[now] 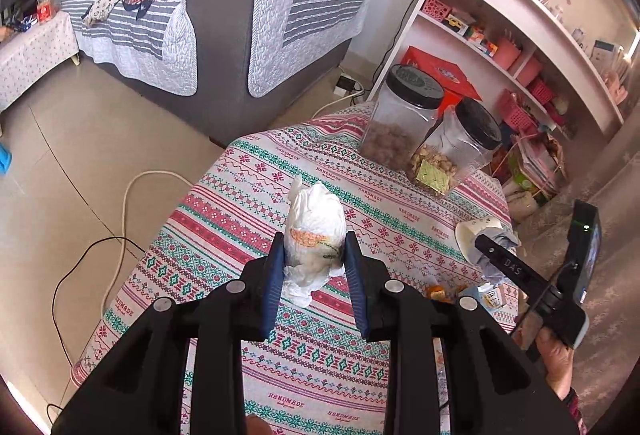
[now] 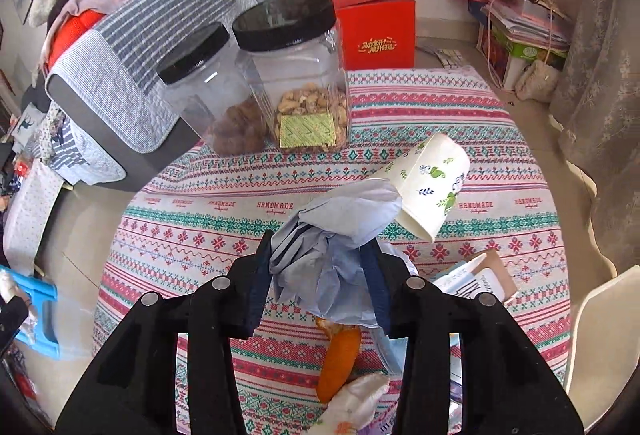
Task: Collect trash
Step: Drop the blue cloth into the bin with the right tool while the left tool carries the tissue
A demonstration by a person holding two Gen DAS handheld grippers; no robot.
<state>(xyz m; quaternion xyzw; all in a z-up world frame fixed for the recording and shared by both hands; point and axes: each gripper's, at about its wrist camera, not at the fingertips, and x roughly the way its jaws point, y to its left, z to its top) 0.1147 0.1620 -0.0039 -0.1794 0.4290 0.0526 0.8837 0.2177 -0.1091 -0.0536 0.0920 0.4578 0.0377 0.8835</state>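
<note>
My left gripper [image 1: 315, 241] is shut on a crumpled white paper wad [image 1: 316, 215] with an orange and green print, above the patterned tablecloth [image 1: 248, 203]. In the right wrist view my right gripper [image 2: 318, 245] is shut on a crumpled blue-grey paper [image 2: 332, 235], and both pads press on it. A white paper cup [image 2: 432, 183] with green prints leans tilted against that paper's far side. Whether the cup is caught too, I cannot tell. The left wrist view shows the right gripper [image 1: 486, 247] at the right with cup [image 1: 476, 231] and paper [image 1: 496, 269].
An orange peel [image 2: 340, 359], a white printed wrapper [image 2: 356, 399] and a small carton [image 2: 476, 279] lie under the right gripper. Two black-lidded jars [image 2: 296, 75] [image 2: 208, 87] stand at the table's far side. A sofa [image 1: 240, 35], shelves, a red box [image 2: 376, 23] and floor cables [image 1: 120, 235] surround the table.
</note>
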